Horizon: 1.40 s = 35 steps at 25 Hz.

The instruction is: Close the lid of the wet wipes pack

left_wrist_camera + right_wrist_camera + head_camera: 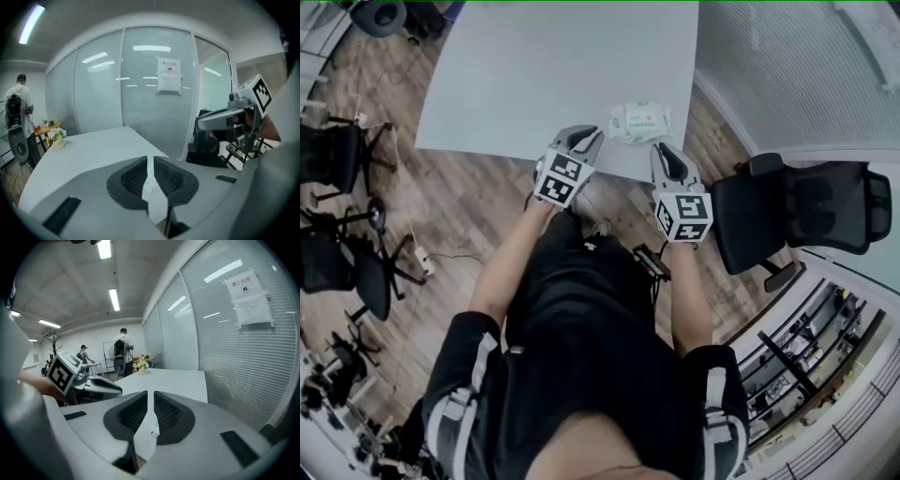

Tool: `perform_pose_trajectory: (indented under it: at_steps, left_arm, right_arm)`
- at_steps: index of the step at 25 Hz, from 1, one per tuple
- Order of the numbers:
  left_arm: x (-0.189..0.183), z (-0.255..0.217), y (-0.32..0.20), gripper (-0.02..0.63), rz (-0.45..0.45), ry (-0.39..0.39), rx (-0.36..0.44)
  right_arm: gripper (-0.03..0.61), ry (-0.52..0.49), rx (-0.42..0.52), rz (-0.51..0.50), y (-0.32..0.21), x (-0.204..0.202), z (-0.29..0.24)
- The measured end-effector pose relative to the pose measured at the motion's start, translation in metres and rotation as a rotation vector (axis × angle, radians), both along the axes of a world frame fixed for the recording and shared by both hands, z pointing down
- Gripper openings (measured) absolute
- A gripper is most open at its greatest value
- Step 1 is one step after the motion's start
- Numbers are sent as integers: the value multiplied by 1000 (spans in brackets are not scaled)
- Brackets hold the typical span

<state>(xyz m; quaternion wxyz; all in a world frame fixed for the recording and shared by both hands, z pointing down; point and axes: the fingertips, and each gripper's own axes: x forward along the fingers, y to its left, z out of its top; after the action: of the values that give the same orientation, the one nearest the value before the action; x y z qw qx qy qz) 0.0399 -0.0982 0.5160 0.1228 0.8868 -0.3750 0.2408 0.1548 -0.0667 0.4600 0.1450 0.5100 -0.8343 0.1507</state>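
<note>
Wipes pack (639, 123) sits on table (534, 75); left gripper (581, 141), right gripper (667, 157) jaws barely apart, empty.

From the head view the pack (639, 122) is too small to tell whether its lid is down. Each gripper view catches only a sliver of it through the thin slit between the jaws. The table (553, 66) runs off the top edge. The cubes on the left gripper (589, 136) and right gripper (665, 151) hide the hands. Print on the notice (168, 75) is too small to read. The chairs (337, 159) are cut by the left edge.
</note>
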Motion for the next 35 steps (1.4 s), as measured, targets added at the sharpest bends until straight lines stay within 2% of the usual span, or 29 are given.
perform_pose_trajectory:
  at_steps: [6, 11, 15, 27, 32, 35]
  left_arm:
    - [-45, -88, 15, 51, -112, 175, 173]
    - [-77, -140, 26, 51, -151, 261, 276]
    - [-88, -153, 25, 49, -155, 316, 301]
    - [-99, -168, 34, 49, -147, 370, 290]
    - [-101, -170, 34, 49, -153, 352, 288]
    - [-100, -166, 36, 49, -145, 376, 293]
  right_arm:
    - [37, -69, 105, 105, 22, -1, -54]
    - [28, -100, 156, 174, 38, -9, -82]
    - [26, -115, 170, 192, 43, -19, -87]
    - [21, -96, 172, 204, 55, -34, -93]
    - [21, -93, 174, 205, 55, -36, -93]
    - [21, -88, 170, 202, 57, -37, -92]
